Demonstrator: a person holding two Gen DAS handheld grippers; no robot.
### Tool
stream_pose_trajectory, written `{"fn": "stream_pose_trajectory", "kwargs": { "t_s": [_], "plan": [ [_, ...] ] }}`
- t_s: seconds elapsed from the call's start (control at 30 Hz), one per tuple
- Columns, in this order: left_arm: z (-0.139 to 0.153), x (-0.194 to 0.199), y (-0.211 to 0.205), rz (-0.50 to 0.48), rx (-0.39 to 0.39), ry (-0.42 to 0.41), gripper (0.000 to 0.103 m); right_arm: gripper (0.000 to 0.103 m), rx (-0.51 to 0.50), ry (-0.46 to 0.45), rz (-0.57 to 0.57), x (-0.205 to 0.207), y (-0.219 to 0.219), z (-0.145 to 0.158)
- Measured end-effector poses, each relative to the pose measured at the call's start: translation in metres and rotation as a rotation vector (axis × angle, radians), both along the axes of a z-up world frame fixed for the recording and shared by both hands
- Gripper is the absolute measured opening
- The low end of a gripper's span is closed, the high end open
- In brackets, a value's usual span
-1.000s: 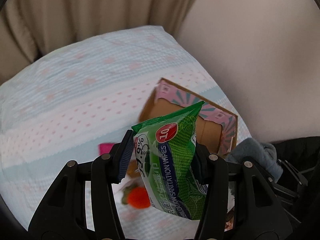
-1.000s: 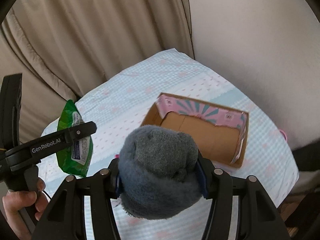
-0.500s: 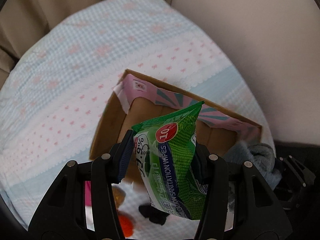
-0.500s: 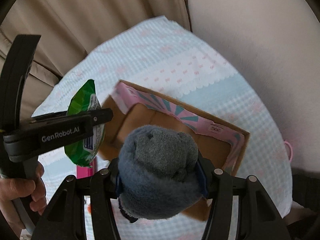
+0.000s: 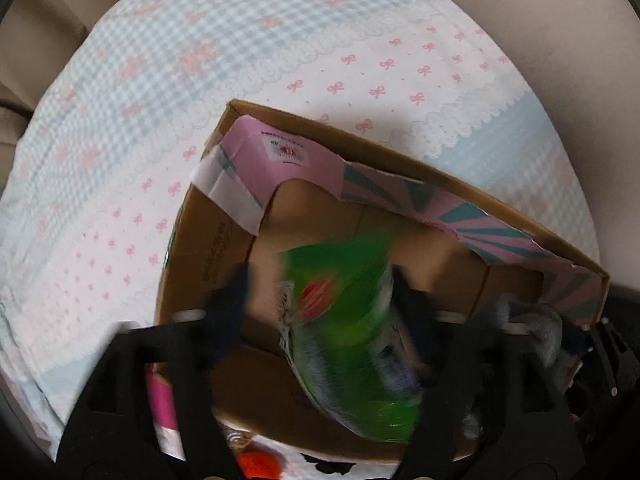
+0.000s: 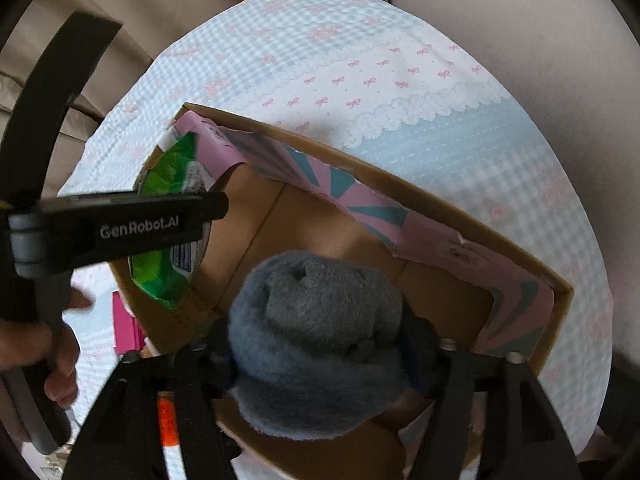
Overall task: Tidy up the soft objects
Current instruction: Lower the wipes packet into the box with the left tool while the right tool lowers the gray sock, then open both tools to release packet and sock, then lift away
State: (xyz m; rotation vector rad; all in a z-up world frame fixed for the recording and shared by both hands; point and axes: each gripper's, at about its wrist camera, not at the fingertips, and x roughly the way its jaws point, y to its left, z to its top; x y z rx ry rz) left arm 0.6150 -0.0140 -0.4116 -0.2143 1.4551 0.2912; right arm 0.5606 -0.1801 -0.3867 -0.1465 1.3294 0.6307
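Note:
An open cardboard box [image 5: 400, 159] with pink and teal flaps lies on the bed, and both grippers point down into it. My left gripper [image 5: 322, 316] has its jaws opening. The green wipes pack [image 5: 348, 320] is blurred between the spread fingers and sits loose over the box floor. The right wrist view shows this pack [image 6: 168, 184] at the box's left end. My right gripper [image 6: 320, 340] also has its jaws opening. The grey fleece plush [image 6: 316, 340] still sits between its fingers above the box [image 6: 400, 184]. In the left wrist view the plush [image 5: 536, 320] peeks in at the right.
The bedspread [image 5: 200, 60] is light blue check with pink bows. A pink item [image 5: 160, 404] and an orange toy [image 5: 256, 464] lie beside the box's near side. A person's hand [image 6: 60, 360] holds the left gripper's handle. Beige curtain and wall lie behind.
Both grippers came down from above the bed to just over the box. Both pairs of jaws have spread, and the wipes pack has come loose and blurred.

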Motion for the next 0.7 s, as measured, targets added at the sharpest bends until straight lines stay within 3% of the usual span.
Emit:
{"fn": "stream_pose_trajectory", "kwargs": {
  "t_s": [0.03,0.07,0.37,0.7],
  "plan": [
    [0.000,0.001,0.001,-0.003,0.005,-0.005,0.103,0.094,-0.004,-0.001,0.008,0.001,0.000,-0.002],
    [0.002,0.003,0.000,-0.012,0.015,-0.010,0.103,0.103,0.000,0.004,0.021,0.000,0.000,-0.003],
    [0.000,0.002,-0.004,-0.055,0.007,0.001,0.103,0.103,0.001,-0.005,0.030,-0.003,-0.002,-0.006],
    [0.042,-0.014,-0.004,-0.067,-0.010,-0.069,0.103,0.103,0.007,-0.058,0.004,-0.013,-0.005,0.026]
  ]
}}
